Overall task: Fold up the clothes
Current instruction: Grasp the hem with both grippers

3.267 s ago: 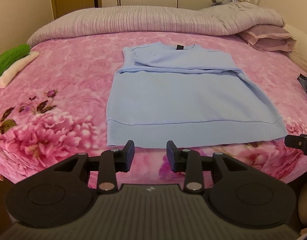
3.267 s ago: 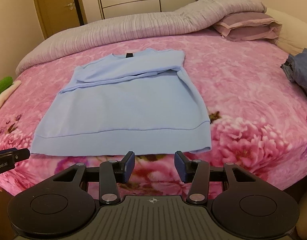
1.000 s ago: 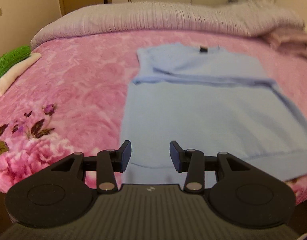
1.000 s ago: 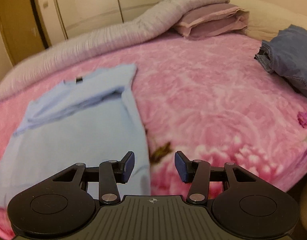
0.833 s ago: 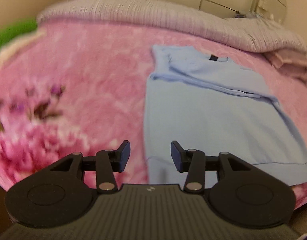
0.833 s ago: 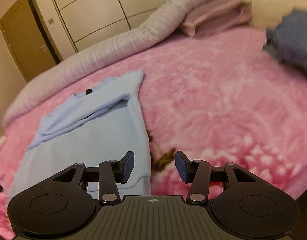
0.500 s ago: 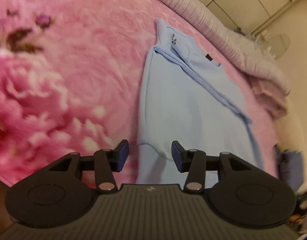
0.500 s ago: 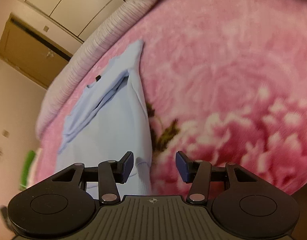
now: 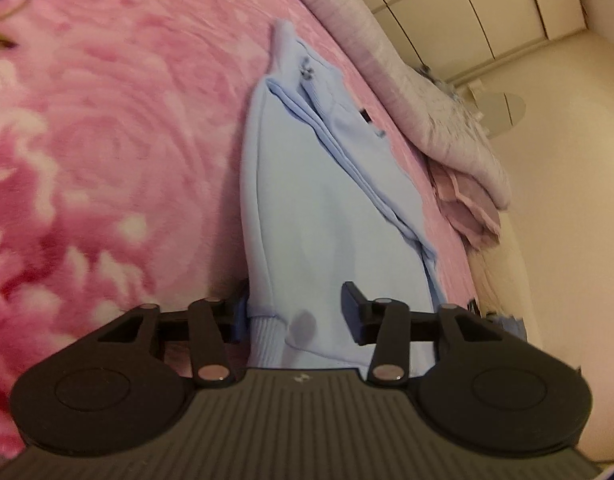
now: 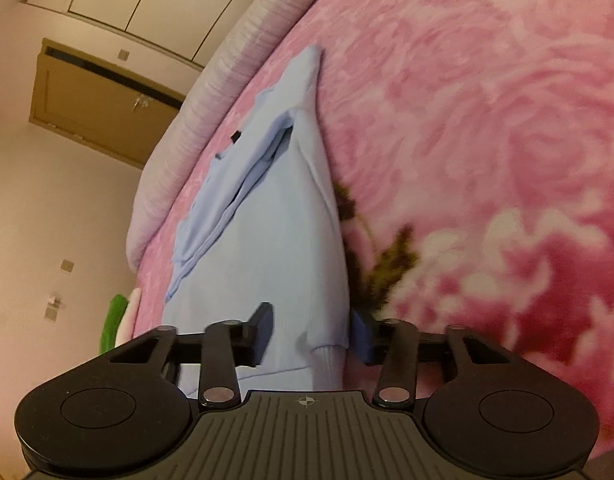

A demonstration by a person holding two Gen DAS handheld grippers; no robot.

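A light blue sweater (image 9: 327, 200) lies flat on the pink floral bedspread (image 9: 107, 140), sleeves folded across its chest. My left gripper (image 9: 297, 318) is open, rolled sideways, with the sweater's bottom left hem corner between its fingers. In the right wrist view the same sweater (image 10: 267, 232) runs away from me. My right gripper (image 10: 313, 338) is open, rolled the other way, and straddles the bottom right hem corner. One finger of each gripper is partly hidden behind the cloth.
A grey striped duvet (image 9: 407, 92) and mauve pillows (image 9: 467, 208) lie at the head of the bed. A green and cream towel pile (image 10: 117, 320) sits at the bed's left side. Wardrobe doors (image 9: 487, 8) and a wooden door (image 10: 95, 100) stand behind.
Both grippers have dropped to the sweater's bottom hem, spread apart to its two corners and rolled sideways. The hem corners now sit between the open fingers.
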